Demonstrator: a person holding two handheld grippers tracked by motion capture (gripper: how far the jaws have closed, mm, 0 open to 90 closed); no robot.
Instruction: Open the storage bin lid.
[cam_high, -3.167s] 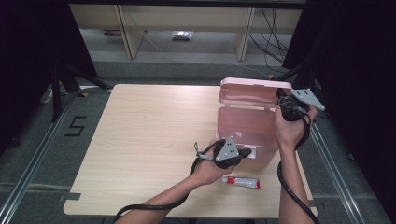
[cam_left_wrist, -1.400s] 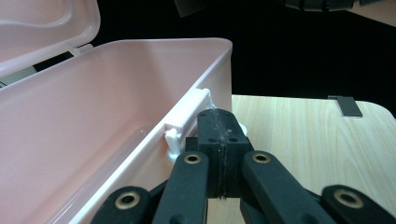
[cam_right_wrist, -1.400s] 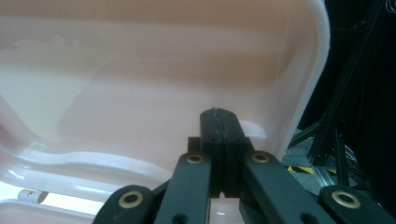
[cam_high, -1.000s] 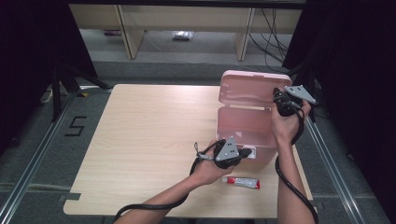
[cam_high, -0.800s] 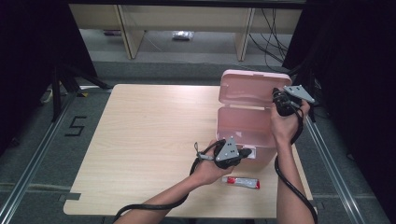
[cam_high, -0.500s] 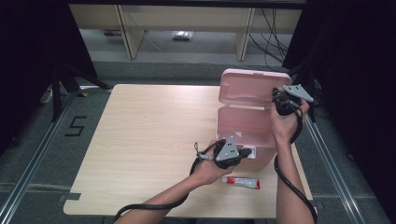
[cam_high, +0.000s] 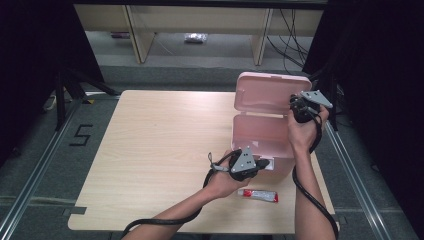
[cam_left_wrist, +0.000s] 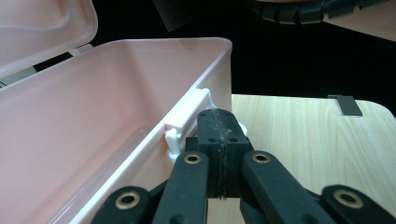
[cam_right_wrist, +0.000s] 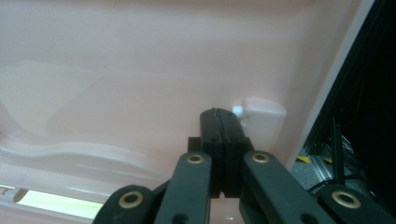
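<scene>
Pink box (cam_high: 260, 135); floor mark "5" (cam_high: 80, 135)

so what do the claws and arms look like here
Both claws, left claw and right claw, are black, each topped by a grey three-cornered plate with small holes. Their linked black jaws carry brass-coloured rivets. A thick black cable trails from each. The forearms are bare, no sleeves.

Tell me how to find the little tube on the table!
Look at the wooden table and find the big pink box with its lid up. The tube lies flat just in front of it, near the table's front edge. It's small, white and red.
</scene>
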